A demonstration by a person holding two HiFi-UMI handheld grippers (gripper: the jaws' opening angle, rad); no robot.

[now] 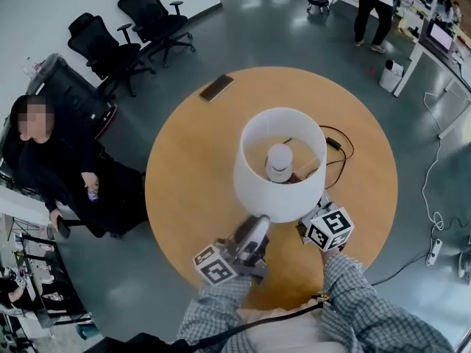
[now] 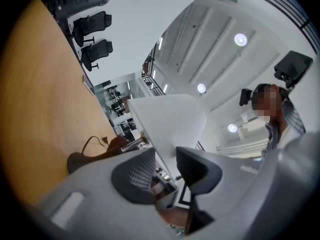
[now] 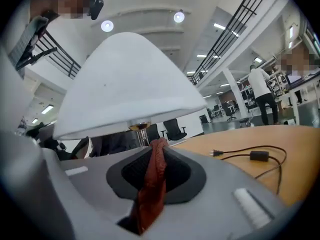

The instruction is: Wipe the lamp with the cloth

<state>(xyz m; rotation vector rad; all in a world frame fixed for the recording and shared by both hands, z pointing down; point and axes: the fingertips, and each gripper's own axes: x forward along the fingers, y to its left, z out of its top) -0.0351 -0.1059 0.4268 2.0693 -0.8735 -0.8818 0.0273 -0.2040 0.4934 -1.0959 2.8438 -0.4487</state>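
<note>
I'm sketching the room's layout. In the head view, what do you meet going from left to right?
In order: seated person → phone → lamp → adapter → power strip on the floor.

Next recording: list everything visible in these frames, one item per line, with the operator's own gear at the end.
table: one, light wood, round, centre of the head view
lamp: one, white shade, middle of table
bulb: one, white, inside the shade
power cord: one, black, on table right of lamp
phone: one, dark, table's far left edge
office chairs: two, black, floor beyond table
seated person: one, dark clothes, left of table
standing person: one, white top, far right
cloth: one, red-brown, pinched in right gripper
sleeves: two, checked, bottom edge
left gripper: one, grey, shade's rim between its jaws, grip unclear
right gripper: one, grey, shut on cloth, low beside lamp
</note>
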